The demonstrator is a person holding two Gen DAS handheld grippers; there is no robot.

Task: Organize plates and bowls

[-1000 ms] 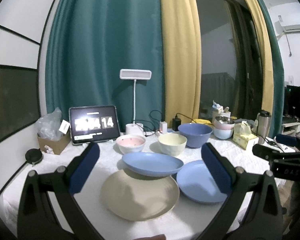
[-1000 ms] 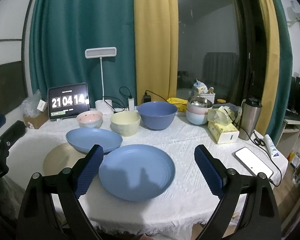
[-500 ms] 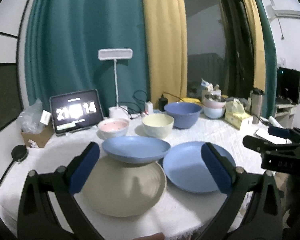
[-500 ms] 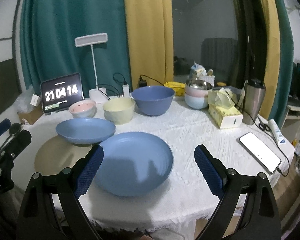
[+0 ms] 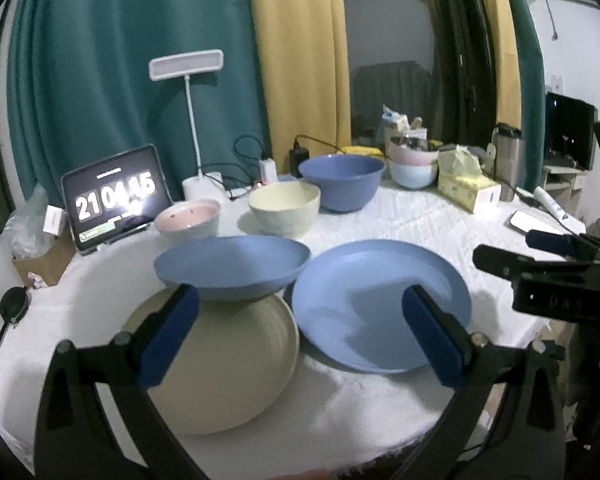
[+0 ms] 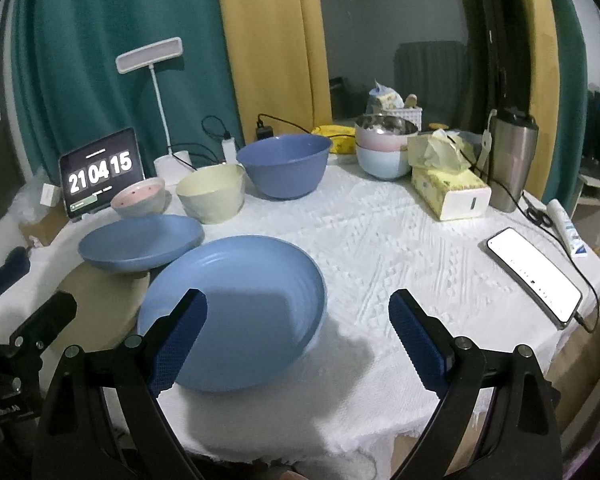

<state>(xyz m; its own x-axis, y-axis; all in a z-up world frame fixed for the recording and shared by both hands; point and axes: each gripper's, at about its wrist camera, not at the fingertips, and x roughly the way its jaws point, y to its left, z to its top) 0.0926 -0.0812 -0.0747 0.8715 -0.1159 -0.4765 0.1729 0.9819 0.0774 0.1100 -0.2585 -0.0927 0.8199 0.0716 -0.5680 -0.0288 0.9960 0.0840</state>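
A beige plate [image 5: 220, 364] [image 6: 100, 300] lies at the table's front left. A blue shallow plate [image 5: 232, 264] [image 6: 140, 242] rests partly on its far edge. A larger blue plate [image 5: 380, 304] [image 6: 236, 312] lies to the right. Behind stand a pink bowl [image 5: 188, 220] [image 6: 140, 198], a cream bowl [image 5: 284, 208] [image 6: 211, 194] and a big blue bowl [image 5: 342, 182] [image 6: 284, 168]. My left gripper [image 5: 298, 334] is open and empty, near the front edge over the plates. My right gripper [image 6: 298, 344] is open and empty at the large blue plate's near rim.
A tablet clock [image 5: 114, 196], a desk lamp [image 5: 186, 64], stacked bowls [image 6: 382, 146], a tissue box [image 6: 448, 194], a steel tumbler [image 6: 514, 160] and a phone [image 6: 534, 278] stand around the white tablecloth [image 6: 400, 248]. A cardboard box [image 5: 44, 260] sits far left.
Both grippers have moved forward and lower toward the table; the plates look closer. Both stay open. No dish has moved.
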